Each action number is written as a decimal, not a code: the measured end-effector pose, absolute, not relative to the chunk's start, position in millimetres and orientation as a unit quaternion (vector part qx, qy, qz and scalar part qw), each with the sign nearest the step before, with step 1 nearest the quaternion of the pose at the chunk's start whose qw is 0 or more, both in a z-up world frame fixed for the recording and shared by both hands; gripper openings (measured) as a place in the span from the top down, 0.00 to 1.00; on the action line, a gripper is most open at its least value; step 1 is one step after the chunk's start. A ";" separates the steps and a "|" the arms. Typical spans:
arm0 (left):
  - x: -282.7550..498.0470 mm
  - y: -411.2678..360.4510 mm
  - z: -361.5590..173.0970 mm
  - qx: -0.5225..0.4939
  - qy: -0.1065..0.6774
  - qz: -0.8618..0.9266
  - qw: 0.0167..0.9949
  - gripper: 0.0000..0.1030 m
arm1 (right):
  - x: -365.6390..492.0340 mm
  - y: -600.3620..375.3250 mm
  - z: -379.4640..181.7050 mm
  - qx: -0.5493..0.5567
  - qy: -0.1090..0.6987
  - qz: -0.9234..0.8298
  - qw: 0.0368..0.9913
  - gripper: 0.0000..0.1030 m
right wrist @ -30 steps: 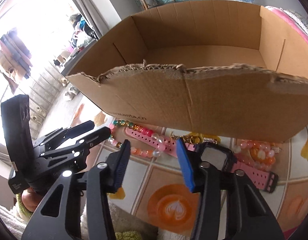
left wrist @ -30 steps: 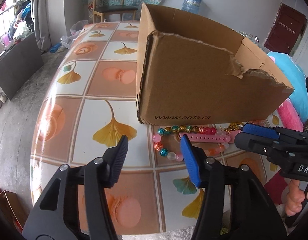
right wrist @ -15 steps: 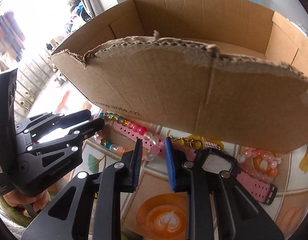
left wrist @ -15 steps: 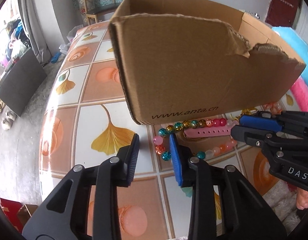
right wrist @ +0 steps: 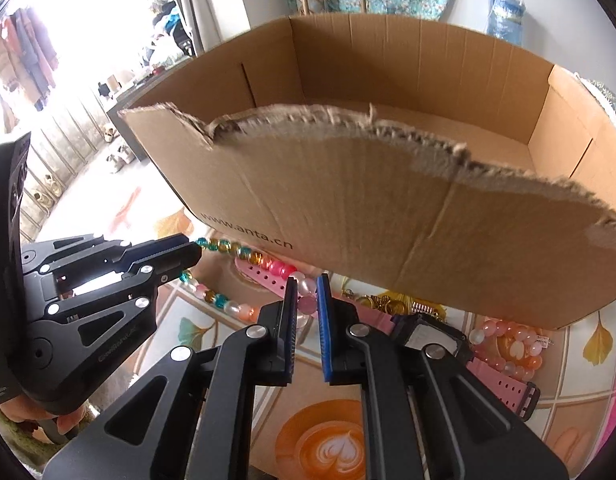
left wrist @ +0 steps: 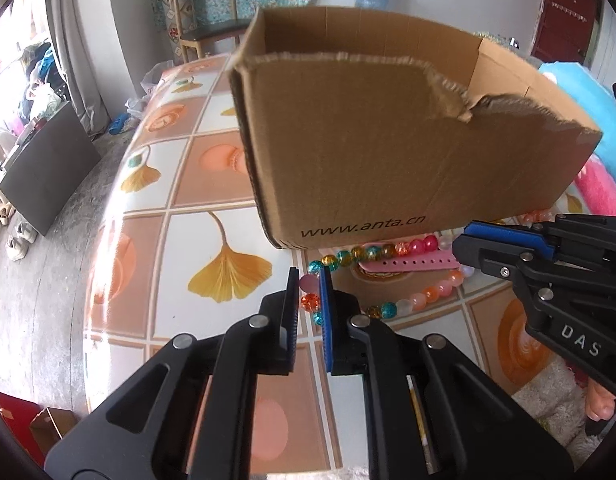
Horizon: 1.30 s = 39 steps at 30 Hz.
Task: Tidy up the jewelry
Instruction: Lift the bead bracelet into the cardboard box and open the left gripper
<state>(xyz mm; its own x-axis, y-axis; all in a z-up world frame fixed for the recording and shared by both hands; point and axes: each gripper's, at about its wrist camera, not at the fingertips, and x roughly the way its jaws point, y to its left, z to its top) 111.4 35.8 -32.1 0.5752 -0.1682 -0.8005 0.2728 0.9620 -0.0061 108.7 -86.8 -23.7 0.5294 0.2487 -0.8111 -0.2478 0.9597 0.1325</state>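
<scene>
A long string of multicolour beads (left wrist: 387, 250) lies on the table against the front of an open cardboard box (left wrist: 387, 152). My left gripper (left wrist: 308, 278) is closing on its left end, with pink and orange beads pinched between the pads. My right gripper (right wrist: 306, 286) is closing on the same bead string (right wrist: 220, 245) further right, with white and pink beads filling the gap. Each gripper shows in the other's view: the right gripper (left wrist: 465, 240) and the left gripper (right wrist: 192, 252). A pink watch strap (left wrist: 407, 267) lies inside the loop.
The box (right wrist: 387, 216) has a torn front wall and a bare floor. Under its right end lie a black-faced pink watch (right wrist: 427, 330), a gold trinket (right wrist: 391, 304) and a pink bead bracelet (right wrist: 511, 344). The tiled tablecloth (left wrist: 188, 240) drops off at the left.
Both grippers' jaws went from wide apart to nearly together, now pinching beads. Both grippers rolled a little and edged toward the bead string.
</scene>
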 end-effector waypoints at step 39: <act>321.5 -32.7 41.7 0.126 0.498 -0.140 0.847 0.91 | 347.0 -140.4 25.9 0.083 0.560 0.229 0.792 0.90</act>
